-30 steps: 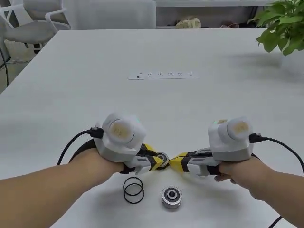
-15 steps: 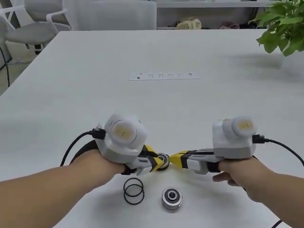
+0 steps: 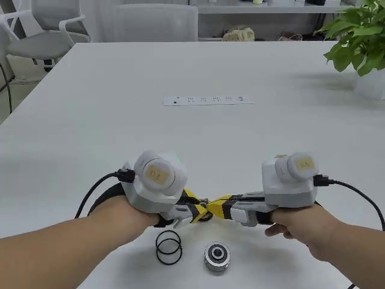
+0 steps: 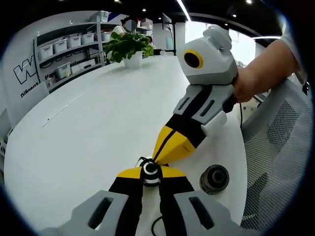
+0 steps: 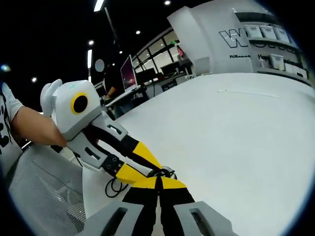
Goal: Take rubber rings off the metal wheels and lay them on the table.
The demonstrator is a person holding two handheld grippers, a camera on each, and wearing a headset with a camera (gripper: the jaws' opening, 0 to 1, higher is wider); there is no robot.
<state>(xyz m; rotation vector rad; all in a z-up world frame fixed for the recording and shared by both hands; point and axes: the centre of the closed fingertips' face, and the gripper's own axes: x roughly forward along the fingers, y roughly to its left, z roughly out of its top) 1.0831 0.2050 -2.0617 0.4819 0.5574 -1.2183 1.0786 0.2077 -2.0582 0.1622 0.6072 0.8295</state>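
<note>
My left gripper (image 3: 194,211) (image 4: 150,173) is shut on a small metal wheel (image 4: 150,169) (image 5: 166,172), held just above the table. My right gripper (image 3: 218,208) (image 5: 158,181) comes in from the opposite side. Its jaws are shut, and its yellow tips touch the rim of that wheel. Whether a ring is pinched between them is hidden. Two black rubber rings (image 3: 168,247) (image 5: 115,187) lie overlapping on the white table (image 3: 198,138) below the left gripper. A second metal wheel (image 3: 216,255) (image 4: 214,178) stands on the table beside the rings.
A flat white socket strip (image 3: 208,100) lies mid-table. A potted plant (image 3: 358,39) stands at the far right corner. Grey chairs (image 3: 54,27) stand beyond the far edge. Black cables (image 3: 96,183) trail from both grippers.
My right gripper has moved left until its tips meet the held wheel. The left gripper keeps its hold on the wheel. Rings and second wheel have not moved on the table.
</note>
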